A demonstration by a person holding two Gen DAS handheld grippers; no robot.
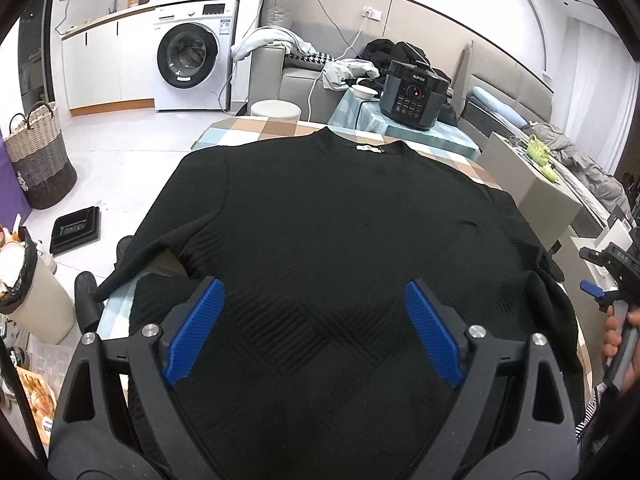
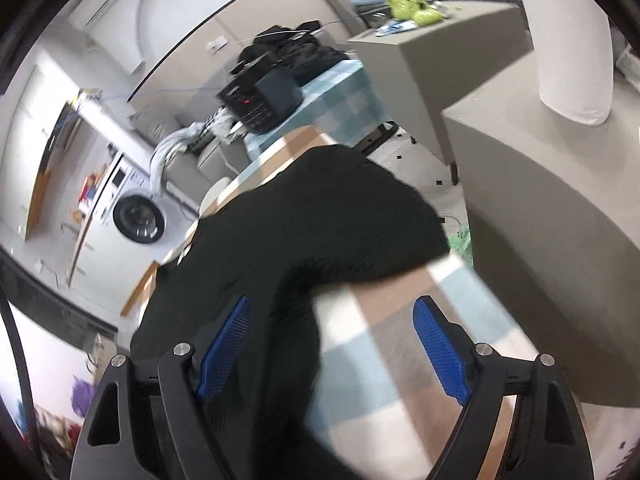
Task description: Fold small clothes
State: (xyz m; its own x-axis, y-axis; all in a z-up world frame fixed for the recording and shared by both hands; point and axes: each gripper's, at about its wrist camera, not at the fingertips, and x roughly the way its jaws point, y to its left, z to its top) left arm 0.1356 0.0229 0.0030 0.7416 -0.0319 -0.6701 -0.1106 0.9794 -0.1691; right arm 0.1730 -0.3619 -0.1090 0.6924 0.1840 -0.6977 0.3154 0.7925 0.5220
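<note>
Black sweater (image 1: 320, 220) is laid flat, collar away; left hand-held gripper (image 1: 314, 332) is spread empty over its hem, right hand-held gripper (image 2: 332, 344) spread at its side edge.

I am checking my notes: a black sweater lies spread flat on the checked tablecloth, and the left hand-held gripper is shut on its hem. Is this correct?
Not quite. In the left wrist view the left hand-held gripper is open, its blue pads apart above the black sweater, gripping nothing. The sweater does lie spread on the checked tablecloth.

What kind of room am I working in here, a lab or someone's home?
Most likely a lived-in home, an open living and laundry area: a washing machine under a kitchen-style counter, a grey sofa strewn with clothes, and a pressure cooker on a side table.
</note>
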